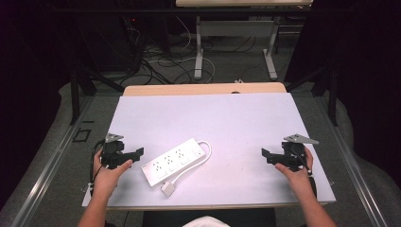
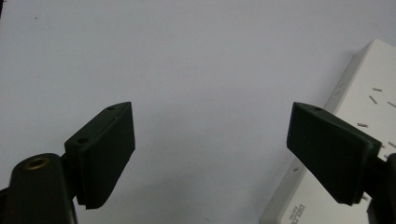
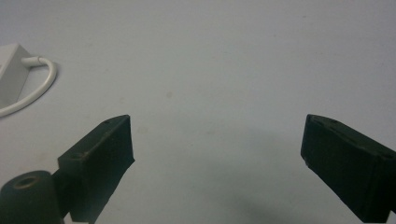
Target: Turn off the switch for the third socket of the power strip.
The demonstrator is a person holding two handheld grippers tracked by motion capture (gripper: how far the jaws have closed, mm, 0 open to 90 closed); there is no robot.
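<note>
Tabletop [image 1: 246,118] first, since it is the biggest thing we see: a pale sheet lying under both claws, with a wooden edge showing past its far side. On it, just to the right of our left claw [image 1: 137,153] and well apart to the left of our right claw [image 1: 265,153], lies the white power strip [image 1: 174,161], set at a slant with its sockets facing up. Its white cord [image 1: 196,158] loops out of the far end, runs back along the near side of the strip and ends in a white plug [image 1: 168,188] resting on the table. In the left gripper view our left claw [image 2: 210,140] has its jaws spread wide and holds nothing; the power strip [image 2: 345,140] sits just beside the right-hand jaw, though we cannot tell whether they touch. In the right gripper view our right claw [image 3: 217,149] is likewise spread wide with nothing between the jaws but bare table, and the end of the power strip [image 3: 10,70] with its curl of cord [image 3: 35,88] lies far off ahead to the left. Each claw is gripped by one hand, the left hand [image 1: 109,176] and the right hand [image 1: 297,176], low over the table.
</note>
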